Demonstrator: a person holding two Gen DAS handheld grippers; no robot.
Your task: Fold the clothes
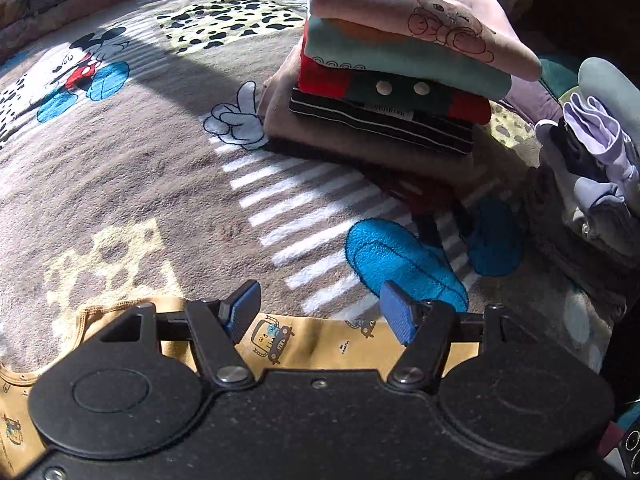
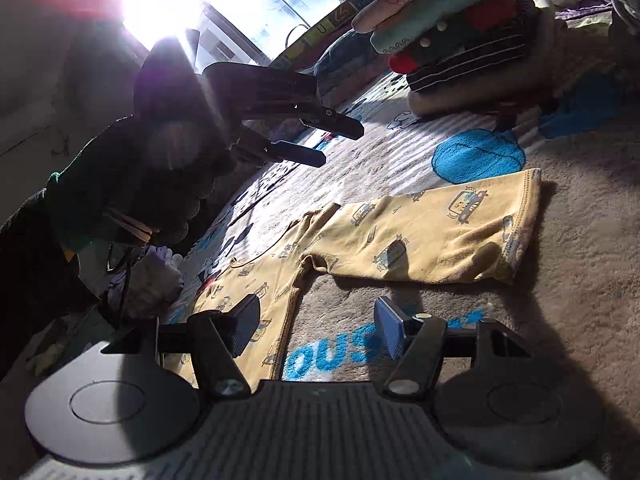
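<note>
Five or so folded clothes [image 1: 400, 76] stacked; one yellow top [image 2: 420, 232] flat; both grippers' jaws wide, empty.

A garment [image 2: 400, 240] lies flat on the blanket [image 1: 140, 184], one sleeve [image 2: 448, 228] stretched out sideways from the body toward the stack of folded clothes [image 1: 400, 80], which sits farther back on the same blanket, apart from the sleeve's end. In the left wrist view, a loose heap of clothes [image 1: 592, 168] lies to the right of the stack (contact between the two cannot be told). The left gripper [image 2: 336, 140] hangs above the blanket beyond the garment's neck end, and the right gripper [image 2: 316, 324] is at the near side, straddling the body's side edge just below the sleeve.
</note>
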